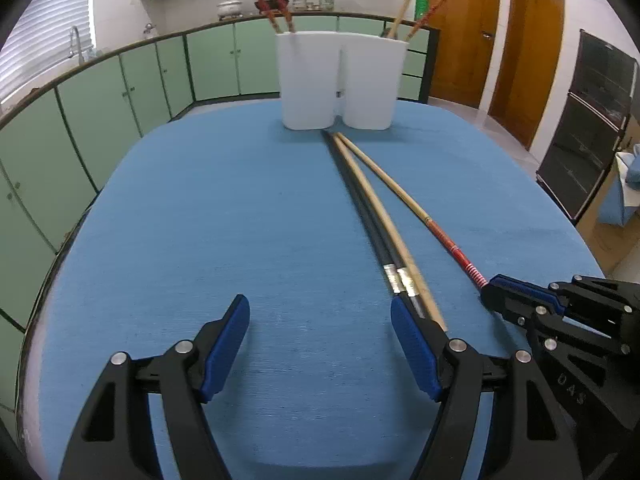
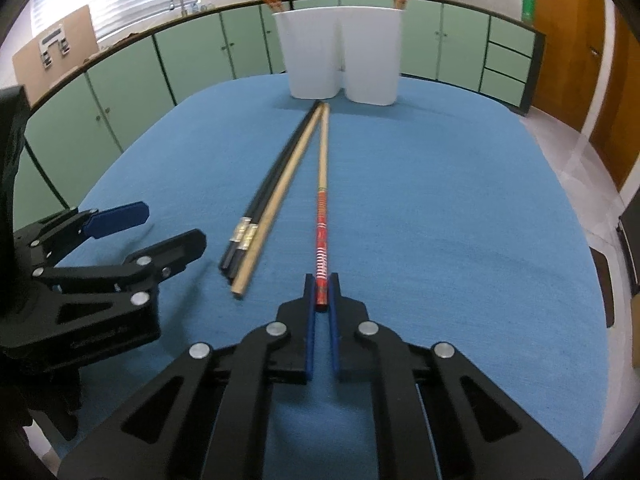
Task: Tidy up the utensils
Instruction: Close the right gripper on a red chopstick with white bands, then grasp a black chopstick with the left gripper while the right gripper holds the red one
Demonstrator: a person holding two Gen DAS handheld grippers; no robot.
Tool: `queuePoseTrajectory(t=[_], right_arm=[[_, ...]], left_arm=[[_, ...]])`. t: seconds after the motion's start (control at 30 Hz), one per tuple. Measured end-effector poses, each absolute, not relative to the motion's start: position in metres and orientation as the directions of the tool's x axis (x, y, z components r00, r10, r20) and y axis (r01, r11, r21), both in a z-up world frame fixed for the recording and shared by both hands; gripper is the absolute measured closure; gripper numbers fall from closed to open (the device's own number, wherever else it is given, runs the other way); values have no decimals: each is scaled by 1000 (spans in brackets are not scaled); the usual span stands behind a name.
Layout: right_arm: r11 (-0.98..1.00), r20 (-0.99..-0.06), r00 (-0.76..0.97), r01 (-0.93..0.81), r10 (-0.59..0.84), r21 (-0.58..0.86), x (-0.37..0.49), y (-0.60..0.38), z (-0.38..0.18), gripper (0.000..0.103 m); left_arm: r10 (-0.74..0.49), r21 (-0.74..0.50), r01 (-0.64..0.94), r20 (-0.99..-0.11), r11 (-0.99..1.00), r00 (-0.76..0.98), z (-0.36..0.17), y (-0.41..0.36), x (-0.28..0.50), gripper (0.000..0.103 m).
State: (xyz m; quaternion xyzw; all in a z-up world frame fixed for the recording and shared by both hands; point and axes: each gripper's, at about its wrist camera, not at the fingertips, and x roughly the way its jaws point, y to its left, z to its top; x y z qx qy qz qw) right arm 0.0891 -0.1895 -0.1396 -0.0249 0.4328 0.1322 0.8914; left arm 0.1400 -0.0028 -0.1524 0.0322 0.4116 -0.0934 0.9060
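Observation:
A white two-compartment holder (image 1: 338, 80) (image 2: 342, 54) stands at the far side of the blue table, with red and wooden chopsticks standing in both compartments. On the table lie two black chopsticks (image 1: 360, 216) (image 2: 272, 184), a plain wooden chopstick (image 1: 384, 220) (image 2: 280, 200) and a red-handled chopstick (image 1: 420, 208) (image 2: 322, 216). My right gripper (image 2: 321, 288) (image 1: 490, 284) is shut on the red-handled chopstick's near end. My left gripper (image 1: 320, 312) (image 2: 160, 228) is open and empty, its right finger beside the black chopsticks' ends.
The blue table (image 1: 240, 220) (image 2: 440, 200) has rounded edges. Green cabinets (image 1: 120, 100) curve around behind it. Wooden doors (image 1: 524, 48) and a dark shelf unit (image 1: 588, 120) stand to the right.

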Motion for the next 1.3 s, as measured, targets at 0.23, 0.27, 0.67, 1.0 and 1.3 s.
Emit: queuePoseTrajectory(t=[0.23,0.27,0.67,1.0,1.3], right_arm=[[970,-776,593,-226,214,94,89,-207,-141,98],[969,-776,593,-227,214,93,89,-207,-142,98],[967,-776,591,-234,221,98,88,-210,-142,97],[961,-772,590,-259,237,96,80,-214,-140,87],[962,-773,586,-251,242,111,82,-218,-141,87]], left_arm=[[-148,-2,227,-766,974,626,-156,-18,140,31],[-143,3,227,-769,974,623,-157,-19,141,31],[-100,11,176,-790,984,605,-161,-14,147,31],[-103,10,180,-787,984,608,-159,-3,140,31],[-111,9,191,-787,981,607,-159,-10,143,42]])
